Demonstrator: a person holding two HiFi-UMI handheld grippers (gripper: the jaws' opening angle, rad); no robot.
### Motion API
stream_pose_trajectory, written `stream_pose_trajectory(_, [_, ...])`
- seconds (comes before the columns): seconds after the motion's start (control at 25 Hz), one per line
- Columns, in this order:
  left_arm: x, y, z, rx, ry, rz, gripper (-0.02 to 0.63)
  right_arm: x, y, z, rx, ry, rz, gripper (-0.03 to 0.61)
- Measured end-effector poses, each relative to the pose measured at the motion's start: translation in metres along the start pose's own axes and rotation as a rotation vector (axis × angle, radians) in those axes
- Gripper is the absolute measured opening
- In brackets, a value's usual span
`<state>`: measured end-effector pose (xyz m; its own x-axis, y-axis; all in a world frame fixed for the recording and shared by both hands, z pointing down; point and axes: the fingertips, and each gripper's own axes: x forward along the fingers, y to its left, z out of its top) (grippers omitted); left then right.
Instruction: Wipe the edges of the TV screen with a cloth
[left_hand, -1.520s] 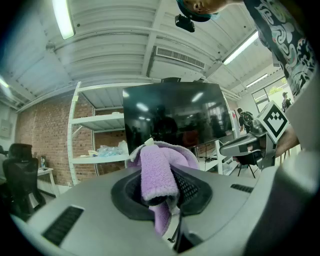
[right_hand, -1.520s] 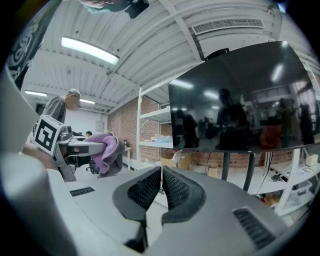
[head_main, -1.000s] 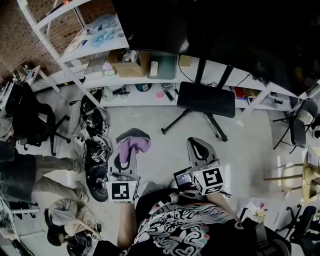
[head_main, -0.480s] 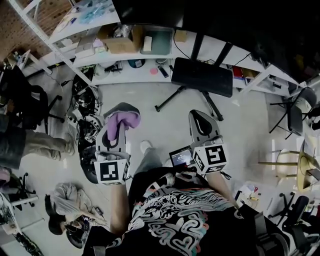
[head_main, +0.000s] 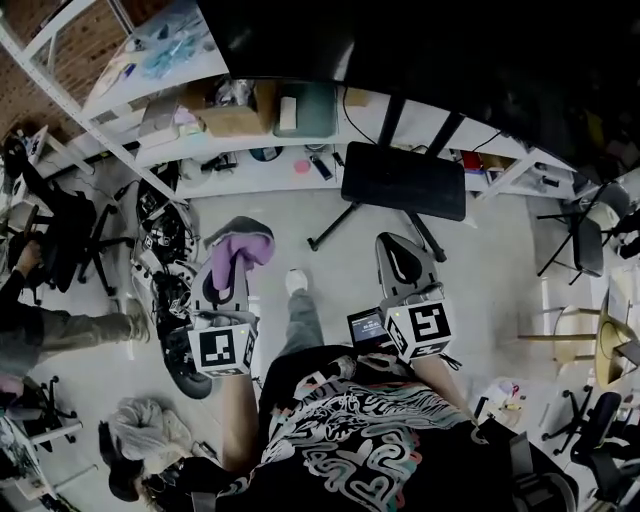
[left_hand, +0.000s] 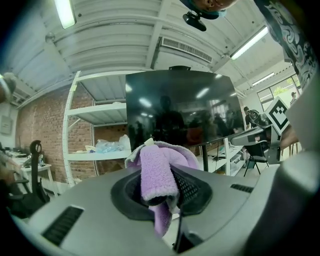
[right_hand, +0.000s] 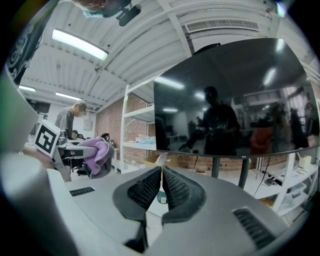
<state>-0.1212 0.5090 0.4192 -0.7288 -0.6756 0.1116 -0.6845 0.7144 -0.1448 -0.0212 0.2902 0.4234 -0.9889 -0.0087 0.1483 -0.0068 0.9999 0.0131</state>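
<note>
A large black TV screen (left_hand: 177, 107) on a black stand fills the top of the head view (head_main: 420, 40) and shows in the right gripper view (right_hand: 235, 100). My left gripper (head_main: 238, 250) is shut on a folded purple cloth (left_hand: 157, 172), which sticks out past the jaws (head_main: 242, 252). The cloth is held well short of the screen. My right gripper (head_main: 402, 262) is shut with nothing between its pads (right_hand: 161, 186). From the right gripper view the purple cloth (right_hand: 97, 155) hangs at the left.
The stand's black base plate (head_main: 405, 182) sits on the floor ahead of the grippers. White shelving (head_main: 180, 120) with boxes and clutter runs along the back left. A seated person (head_main: 40, 320) and office chairs (head_main: 590, 235) flank the space.
The view has shifted slightly, with the TV stand and shelves sliding a little in the frame. Both grippers keep their hold and spacing. The person's foot now shows between them.
</note>
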Motion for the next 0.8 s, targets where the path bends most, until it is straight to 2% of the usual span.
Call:
stream_pose_trajectory(0.32, [0.119,0.066,0.003,-0.008,0.014,-0.033,0.067,0.111,-0.039,0.015,0.007,0.036,-0.058,0.035])
stream_pose_trajectory(0.44, [0.159,0.097,-0.002,-0.004,0.041,-0.054,0.067,0.158,-0.044,0.024,0.018,0.045,-0.082,0.035])
stream_pose_trajectory(0.6, [0.21,0.135,0.005,0.008,0.027,-0.067,0.067,0.218,-0.047,0.036,0.019,0.048,-0.097,0.035])
stream_pose_trajectory(0.72, [0.243,0.162,0.008,-0.015,0.009,-0.069,0.067,0.259,-0.043,0.036,0.022,0.07,-0.096,0.035])
stream_pose_trajectory(0.8, [0.26,0.179,0.004,-0.007,0.026,-0.076,0.067,0.282,-0.039,0.037,0.017,0.082,-0.093,0.035])
